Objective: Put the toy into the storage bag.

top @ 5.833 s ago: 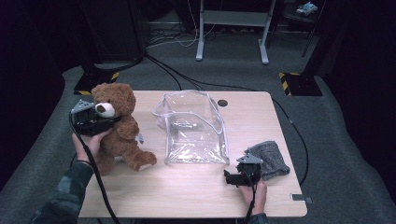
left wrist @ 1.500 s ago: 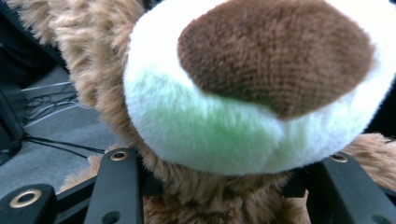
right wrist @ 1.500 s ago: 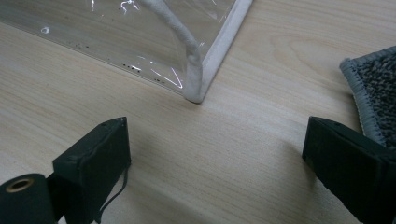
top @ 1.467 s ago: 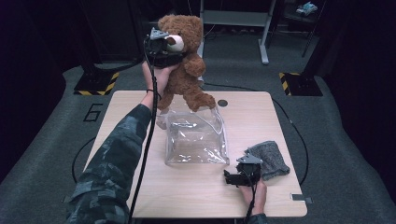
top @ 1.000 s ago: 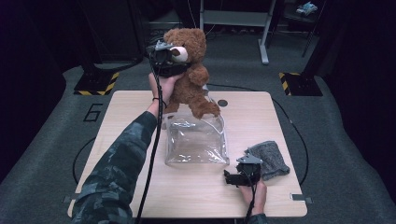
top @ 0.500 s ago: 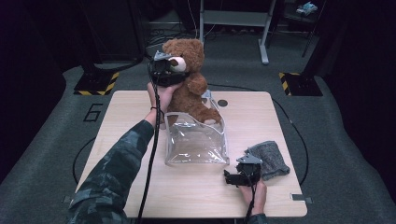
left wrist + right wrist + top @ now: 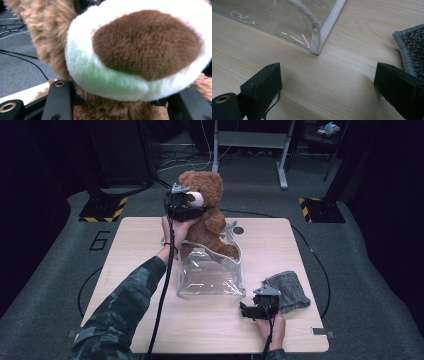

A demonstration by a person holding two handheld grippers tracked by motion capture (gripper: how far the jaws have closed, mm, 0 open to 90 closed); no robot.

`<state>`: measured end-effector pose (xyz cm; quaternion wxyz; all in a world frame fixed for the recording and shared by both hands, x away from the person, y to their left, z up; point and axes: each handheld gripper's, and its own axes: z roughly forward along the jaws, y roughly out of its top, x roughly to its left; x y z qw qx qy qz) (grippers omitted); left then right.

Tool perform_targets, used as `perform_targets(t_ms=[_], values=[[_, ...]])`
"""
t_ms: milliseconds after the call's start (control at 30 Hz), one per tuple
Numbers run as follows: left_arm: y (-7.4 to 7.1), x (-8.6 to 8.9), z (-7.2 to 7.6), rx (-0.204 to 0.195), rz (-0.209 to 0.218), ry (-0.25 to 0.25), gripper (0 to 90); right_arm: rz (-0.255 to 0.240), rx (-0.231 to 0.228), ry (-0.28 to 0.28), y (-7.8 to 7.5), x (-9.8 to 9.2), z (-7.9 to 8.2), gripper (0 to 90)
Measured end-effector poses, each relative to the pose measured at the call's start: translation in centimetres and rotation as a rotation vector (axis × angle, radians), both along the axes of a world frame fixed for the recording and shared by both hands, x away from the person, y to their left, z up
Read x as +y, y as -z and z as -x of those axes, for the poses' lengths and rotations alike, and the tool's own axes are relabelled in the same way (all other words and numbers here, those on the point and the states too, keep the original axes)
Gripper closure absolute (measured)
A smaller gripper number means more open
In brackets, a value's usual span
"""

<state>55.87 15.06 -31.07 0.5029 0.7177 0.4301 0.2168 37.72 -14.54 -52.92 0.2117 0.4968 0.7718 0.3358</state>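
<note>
Nearest me, my right gripper (image 7: 257, 307) rests low on the table (image 7: 135, 250) at its near right, fingers (image 7: 262, 82) spread wide with nothing but bare wood between them. Just beyond its right finger lies a grey knitted cloth (image 7: 289, 290), and ahead of it sits the near corner of the clear plastic bag (image 7: 210, 272), white-trimmed along its seams.

The bag stands mid-table, mouth up, its walls thin and floppy; I judge it will buckle or slide if anything pushes on it sideways, and nothing is steadying it now.

Beyond it, my left gripper (image 7: 181, 206) holds the teddy bear (image 7: 207, 220) by the head, the fingers (image 7: 58, 100) pressing into the fur on either side just under the white muzzle. They are about half open around that soft bulk and have just been easing a little wider, with the bear between them. The bear hangs upright over the bag's far edge, its legs at or just inside the mouth; how deep they reach I cannot tell.

It is light, plush and squashy, so it will compress and not slip, and the head gives a good hold. The limbs are likely to catch on the bag's rim.

For room, the table's left half is open, and the far right corner too, bar a small dark round mark. Past the far edge the floor carries cables and a metal stand's legs.
</note>
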Motion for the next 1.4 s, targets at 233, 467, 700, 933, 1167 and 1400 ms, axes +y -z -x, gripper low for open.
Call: perform_targets(t_ms=[233,467,700,933,1167,1400], values=[[0.7,-0.3,0.5,0.028,-0.020,-0.006,42.7,-0.004,-0.002,0.000,0.0,0.0,0.0,7.1],[1.8,-0.4,0.8,0.079,-0.047,0.005,42.5,-0.002,0.001,0.004,0.0,0.0,0.0,7.1],[2.3,-0.7,1.4,0.096,-0.071,0.016,43.1,-0.003,-0.002,0.011,0.0,0.1,0.0,7.1],[2.8,-1.1,1.7,0.109,-0.087,0.034,44.9,-0.004,-0.002,0.011,0.0,0.1,0.0,7.1],[3.2,-0.9,1.5,0.149,-0.072,0.039,45.2,-0.004,-0.002,0.011,0.0,0.1,0.0,7.1],[4.3,-0.8,1.1,0.198,-0.063,0.038,45.2,-0.004,-0.002,0.011,0.0,0.1,0.0,7.1]])
